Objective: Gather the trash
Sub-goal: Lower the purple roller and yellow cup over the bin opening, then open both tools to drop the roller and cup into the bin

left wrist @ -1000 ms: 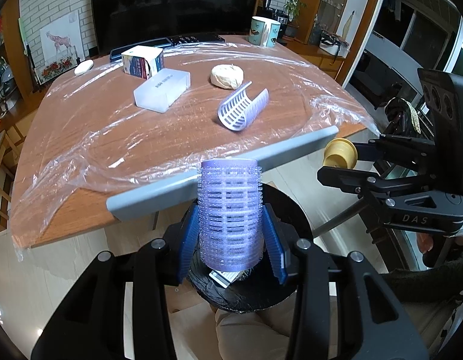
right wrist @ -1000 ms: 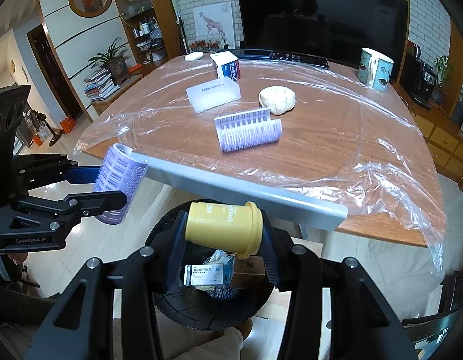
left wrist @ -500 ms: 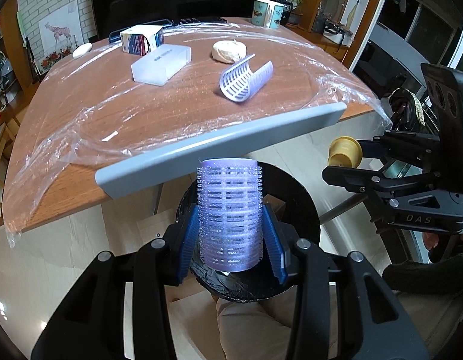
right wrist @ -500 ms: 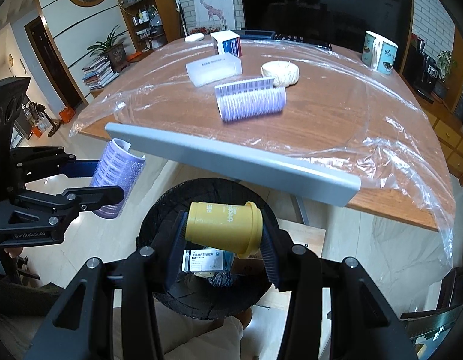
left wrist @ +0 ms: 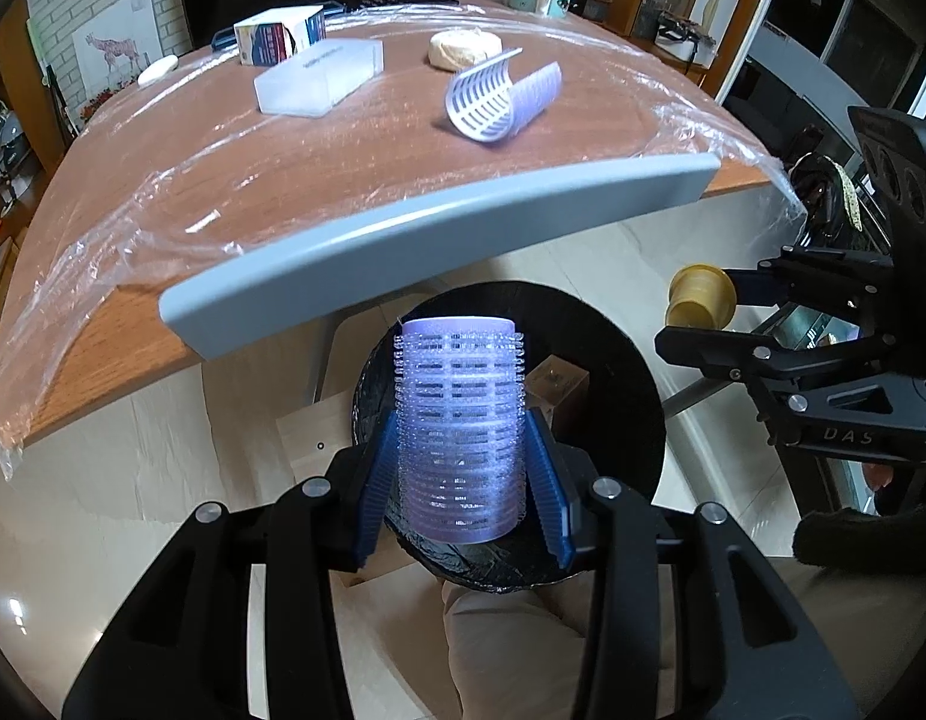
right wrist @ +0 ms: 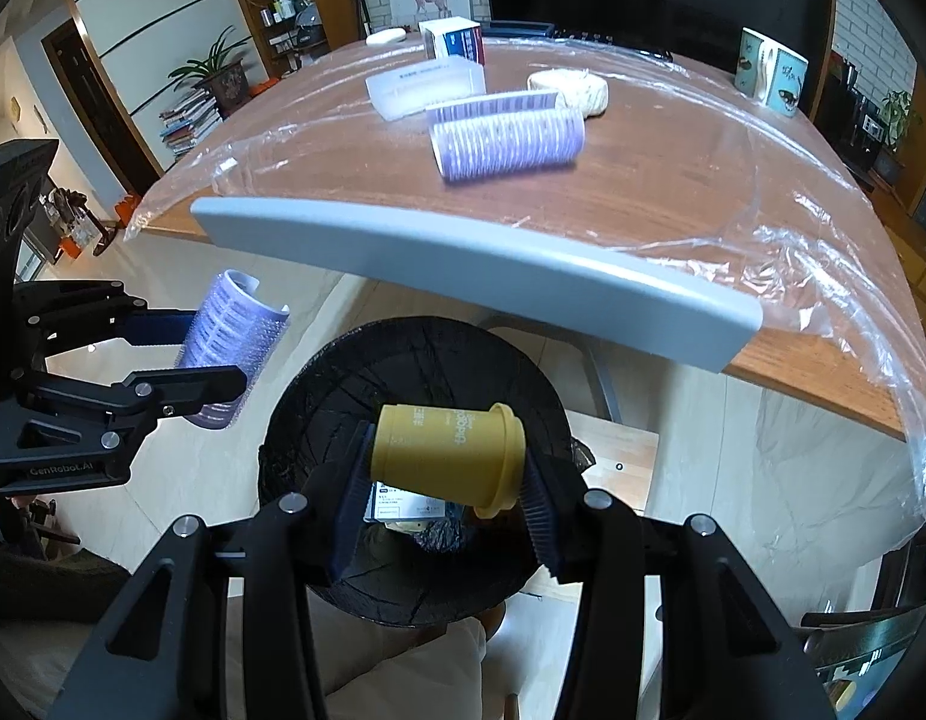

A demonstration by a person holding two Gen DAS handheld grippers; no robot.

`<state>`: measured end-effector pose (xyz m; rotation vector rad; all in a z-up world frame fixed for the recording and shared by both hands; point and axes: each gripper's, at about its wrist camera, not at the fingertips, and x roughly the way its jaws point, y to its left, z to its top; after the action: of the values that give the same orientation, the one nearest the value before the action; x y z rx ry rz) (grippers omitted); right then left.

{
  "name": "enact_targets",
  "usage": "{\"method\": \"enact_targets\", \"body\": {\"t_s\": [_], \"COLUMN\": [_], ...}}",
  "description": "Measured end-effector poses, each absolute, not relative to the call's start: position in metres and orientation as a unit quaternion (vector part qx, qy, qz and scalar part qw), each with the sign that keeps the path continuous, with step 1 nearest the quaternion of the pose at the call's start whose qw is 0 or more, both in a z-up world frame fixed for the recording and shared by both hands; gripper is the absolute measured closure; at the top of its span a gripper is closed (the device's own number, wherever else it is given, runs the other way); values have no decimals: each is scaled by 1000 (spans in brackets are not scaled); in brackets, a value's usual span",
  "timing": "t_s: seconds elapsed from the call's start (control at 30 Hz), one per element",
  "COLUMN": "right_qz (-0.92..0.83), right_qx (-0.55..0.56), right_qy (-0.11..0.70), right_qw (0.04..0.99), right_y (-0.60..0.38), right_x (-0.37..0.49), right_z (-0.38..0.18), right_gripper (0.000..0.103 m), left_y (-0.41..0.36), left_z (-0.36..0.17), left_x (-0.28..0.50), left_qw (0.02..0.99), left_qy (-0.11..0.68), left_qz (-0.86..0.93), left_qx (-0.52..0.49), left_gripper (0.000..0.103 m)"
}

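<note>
A: What has the left tool (left wrist: pixel 460 456) got?

B: It's clamped on a purple hair roller (left wrist: pixel 460 429), upright, above the black-lined trash bin (left wrist: pixel 637 384).

A: And the right tool (right wrist: pixel 442 489)?

B: Gripping a yellow cup (right wrist: pixel 448 456) lying sideways over that bin's mouth. A small box (right wrist: pixel 403 504) sits inside, its label too blurred to read.

A: The tabletop (right wrist: pixel 673 180)?

B: Under plastic film: another roller (right wrist: pixel 508 141), a clear box (right wrist: pixel 424 87), a mug (right wrist: pixel 769 72).

Left hand-held gripper (left wrist: pixel 461 468) tilted steeply downward, jaws clamped on a load; right hand-held gripper (right wrist: pixel 442 483) likewise angled down, also clamped.
</note>
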<state>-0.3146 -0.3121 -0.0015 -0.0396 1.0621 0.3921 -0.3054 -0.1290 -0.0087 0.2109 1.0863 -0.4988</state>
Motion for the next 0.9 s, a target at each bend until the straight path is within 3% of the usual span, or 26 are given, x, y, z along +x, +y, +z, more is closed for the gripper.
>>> {"method": "enact_targets", "body": {"t_s": [0.9], "right_qz": [184], "right_qx": [-47], "right_qy": [547], "right_qw": [816], "right_y": [-296], "right_x": [-298], "right_z": [-50], "right_gripper": [58], "left_y": [-138], "left_z": [-57], "left_x": [-294], "left_qw": [792], "left_qy": [550], "left_qz": [-227], "left_qx": [139], "left_gripper": [59]}}
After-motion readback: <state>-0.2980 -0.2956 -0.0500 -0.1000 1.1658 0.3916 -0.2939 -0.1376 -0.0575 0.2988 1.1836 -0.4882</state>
